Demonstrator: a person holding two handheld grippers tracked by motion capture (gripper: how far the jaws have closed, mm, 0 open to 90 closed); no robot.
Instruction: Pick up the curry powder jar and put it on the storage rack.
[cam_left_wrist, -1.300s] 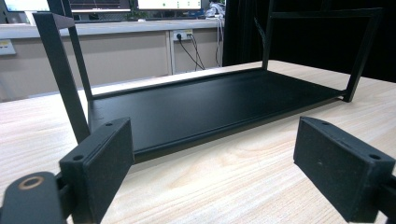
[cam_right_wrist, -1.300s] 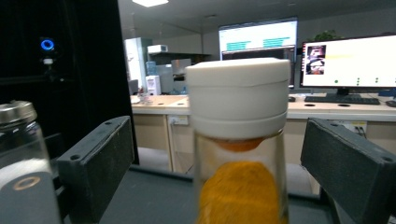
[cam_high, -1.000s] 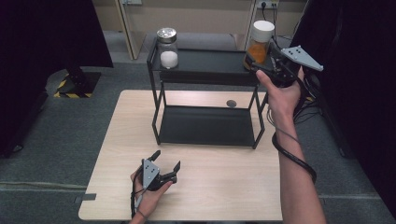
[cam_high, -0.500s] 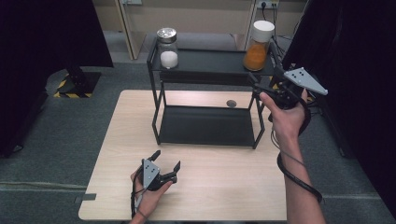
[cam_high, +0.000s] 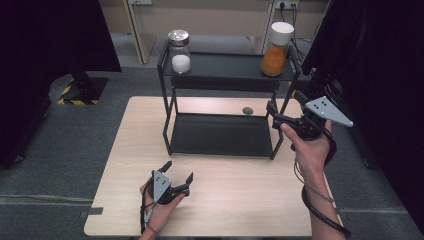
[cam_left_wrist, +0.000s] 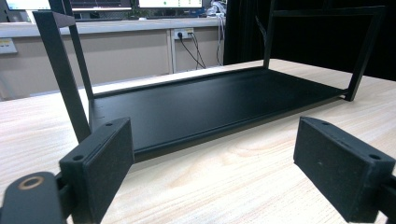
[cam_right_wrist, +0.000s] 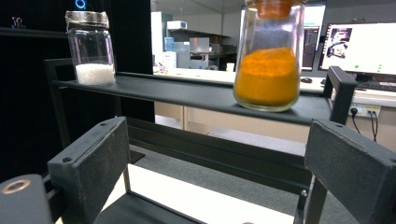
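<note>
A black two-tier rack (cam_high: 225, 67) stands at the back of the wooden table (cam_high: 125, 165). On its top shelf a jar of orange powder (cam_high: 276, 50) (cam_right_wrist: 268, 70) with a white lid stands at the right end, and a jar of white powder (cam_high: 180, 52) (cam_right_wrist: 93, 51) with a silver lid at the left end. My right gripper (cam_high: 285, 102) (cam_right_wrist: 219, 172) hangs open and empty by the rack's right front post, below the orange jar. My left gripper (cam_high: 178, 170) (cam_left_wrist: 215, 163) rests open and empty on the table's front, facing the rack's lower shelf (cam_left_wrist: 210, 102).
A small dark round thing (cam_high: 247, 111) lies on the table behind the rack's lower shelf. A stand base with yellow-black stripes (cam_high: 75, 90) sits on the floor to the left. Dark curtains close in both sides. Bare wood lies between my two grippers.
My right gripper has drawn back from the orange jar and come down toward the rack's right front post. The jar stays on the top shelf. The left gripper has kept still.
</note>
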